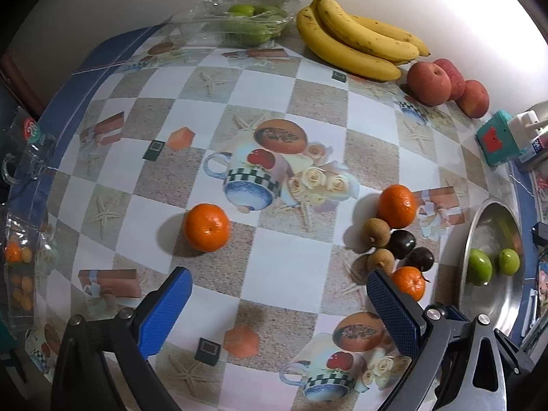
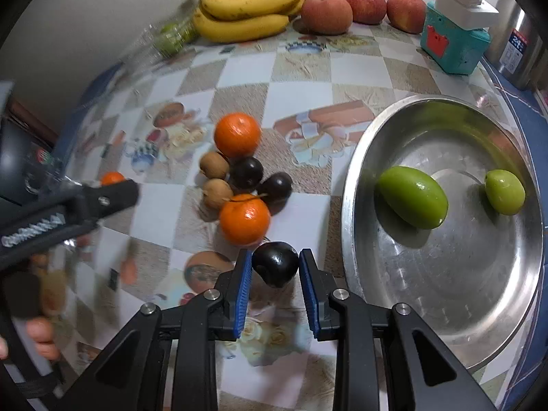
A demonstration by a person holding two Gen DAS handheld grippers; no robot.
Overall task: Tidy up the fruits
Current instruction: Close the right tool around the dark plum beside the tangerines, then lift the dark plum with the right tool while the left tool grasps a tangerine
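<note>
My right gripper (image 2: 275, 263) is shut on a dark plum (image 2: 275, 263), held just left of the steel bowl (image 2: 445, 335), which holds two green fruits (image 2: 412, 197). Ahead lies a cluster of two oranges (image 2: 244, 219), two brown fruits (image 2: 216, 193) and two dark plums (image 2: 246, 172). My left gripper (image 1: 277, 289) is open and empty above the patterned tablecloth, with a lone orange (image 1: 206, 227) ahead to its left and the same cluster (image 1: 397, 205) to its right. The left gripper also shows in the right wrist view (image 2: 68, 209).
Bananas (image 1: 356, 34) and three apples (image 1: 430, 84) lie along the back wall. A clear tray of green fruits (image 1: 246, 22) stands at the back. A teal box (image 2: 452, 42) with a white plug and a steel canister (image 2: 524, 37) stand at the back right. A plastic bag (image 1: 20, 267) of small fruits hangs at the left edge.
</note>
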